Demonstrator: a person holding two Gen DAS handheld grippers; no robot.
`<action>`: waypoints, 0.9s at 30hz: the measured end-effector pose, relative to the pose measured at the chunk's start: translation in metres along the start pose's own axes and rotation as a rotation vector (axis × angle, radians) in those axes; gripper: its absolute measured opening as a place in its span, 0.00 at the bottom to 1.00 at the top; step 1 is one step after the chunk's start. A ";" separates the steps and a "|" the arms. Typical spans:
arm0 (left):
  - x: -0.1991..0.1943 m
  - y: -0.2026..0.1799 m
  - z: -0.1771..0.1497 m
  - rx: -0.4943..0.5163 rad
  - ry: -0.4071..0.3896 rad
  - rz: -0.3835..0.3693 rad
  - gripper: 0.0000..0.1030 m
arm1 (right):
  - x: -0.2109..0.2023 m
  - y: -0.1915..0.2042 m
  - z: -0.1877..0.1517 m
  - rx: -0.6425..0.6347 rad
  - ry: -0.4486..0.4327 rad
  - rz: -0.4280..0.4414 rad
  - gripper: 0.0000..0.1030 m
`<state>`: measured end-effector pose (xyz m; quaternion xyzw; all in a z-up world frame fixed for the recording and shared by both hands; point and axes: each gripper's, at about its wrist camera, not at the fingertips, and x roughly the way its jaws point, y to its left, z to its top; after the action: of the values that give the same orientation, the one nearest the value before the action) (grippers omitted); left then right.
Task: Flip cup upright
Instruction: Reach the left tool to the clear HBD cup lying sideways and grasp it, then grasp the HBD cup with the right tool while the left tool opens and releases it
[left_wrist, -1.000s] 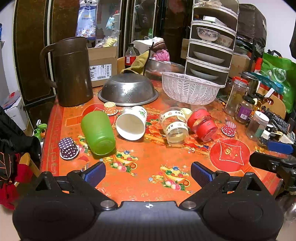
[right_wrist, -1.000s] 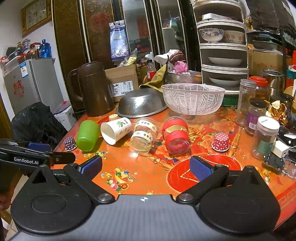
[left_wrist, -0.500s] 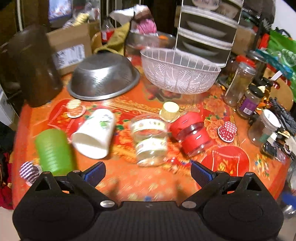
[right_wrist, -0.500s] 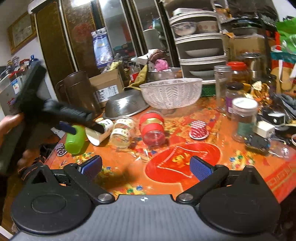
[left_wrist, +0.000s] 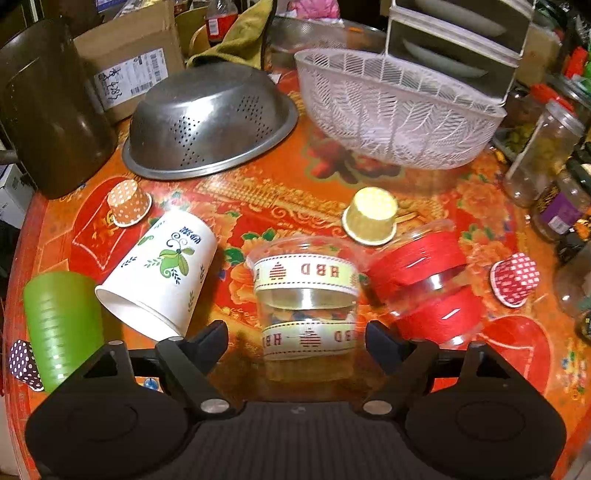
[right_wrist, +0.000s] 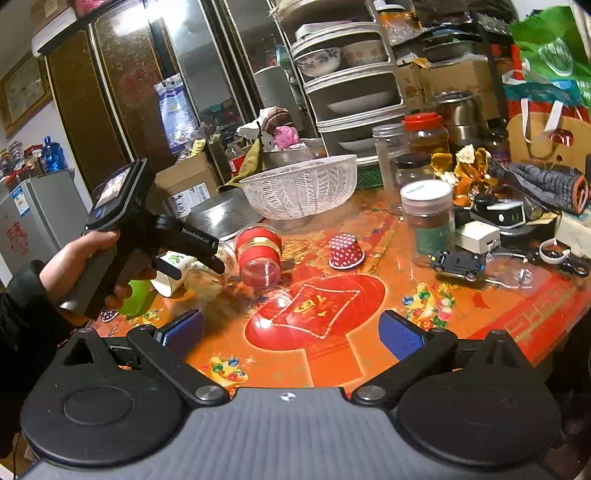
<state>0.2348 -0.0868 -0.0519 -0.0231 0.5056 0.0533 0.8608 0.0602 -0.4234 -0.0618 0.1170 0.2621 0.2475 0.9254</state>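
Cluttered table (left_wrist: 295, 192), toppled cups (left_wrist: 306, 295)

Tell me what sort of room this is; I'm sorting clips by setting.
Most likely a lived-in home kitchen or dining area: a stacked dish rack holding bowls and plates, a steel colander upturned on the cluttered table, and a small fridge by the wall.

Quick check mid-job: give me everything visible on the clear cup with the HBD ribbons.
The clear cup looks like thin transparent plastic, wrapped with two cream ribbon bands printed "HBD" with small red striped motifs. It lies on its side on the orange patterned table, mouth toward the camera. The red-banded clear cup sits against its right side. The left gripper has its open jaws either side of its mouth, not touching.
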 end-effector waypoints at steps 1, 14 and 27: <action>0.002 0.000 0.000 -0.001 0.002 -0.003 0.76 | 0.001 -0.001 0.000 0.002 0.001 0.002 0.99; -0.097 0.015 -0.050 0.083 -0.122 -0.018 0.57 | 0.006 0.005 0.000 -0.021 0.008 0.046 0.99; -0.188 0.074 -0.154 0.067 -0.167 0.015 0.57 | 0.033 0.034 -0.018 -0.022 0.100 0.140 0.99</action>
<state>0.0016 -0.0409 0.0380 0.0140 0.4338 0.0447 0.8998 0.0614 -0.3757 -0.0796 0.1123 0.2962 0.3202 0.8928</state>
